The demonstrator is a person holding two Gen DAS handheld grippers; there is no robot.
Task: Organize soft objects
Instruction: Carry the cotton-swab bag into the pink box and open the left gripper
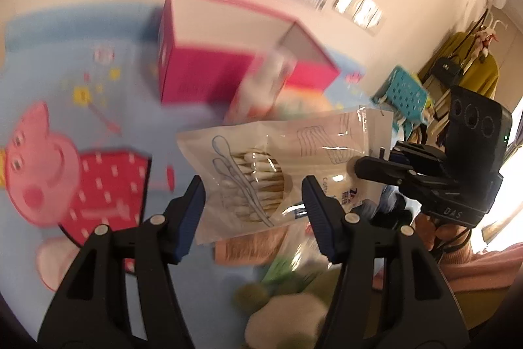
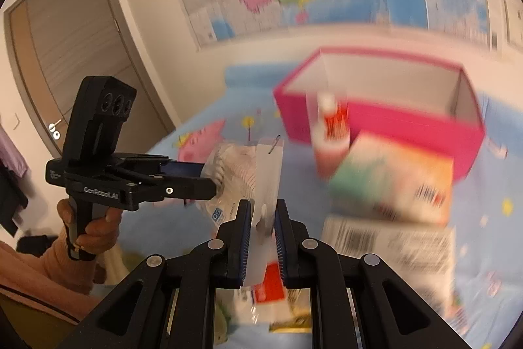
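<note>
Left wrist view, far left: blue cartoon-pig bedsheet [image 1: 49, 107], bare there, so it looks like the work surface for sorting. Next right, the pink box [image 1: 209, 77], lid off, white inside, sitting on the sheet; likely the bin the soft things go into, which would explain why it stands open and close to the pile.

Centre: left gripper [image 1: 253, 211], jaws spread wide, gripping nothing. The cotton swab bag [image 1: 261, 172] hangs in the gap between its fingers but I can't see either pad touching it, so the left looks like it is only lined up, maybe to take or steady the bag.

Right of that, the right gripper [image 1: 362, 167] comes in from the side and pinches the bag's top seal edge. Holding by the flat seal makes sense: thin, stiff, the swabs hang below and don't get crushed.

Right wrist view confirms: right gripper [image 2: 263, 224] jaws nearly closed, clamped on the white edge of the bag [image 2: 266, 179]; bag is in the air above the sheet, between both grippers, short of the box [image 2: 376, 120].

Further right a blurred tube or bottle [image 2: 330, 133] stands in front of the box, and a colourful packet [image 2: 392, 182] lies beside it; too smeared to identify. Both are in the way of a straight drop, my guess.
</note>
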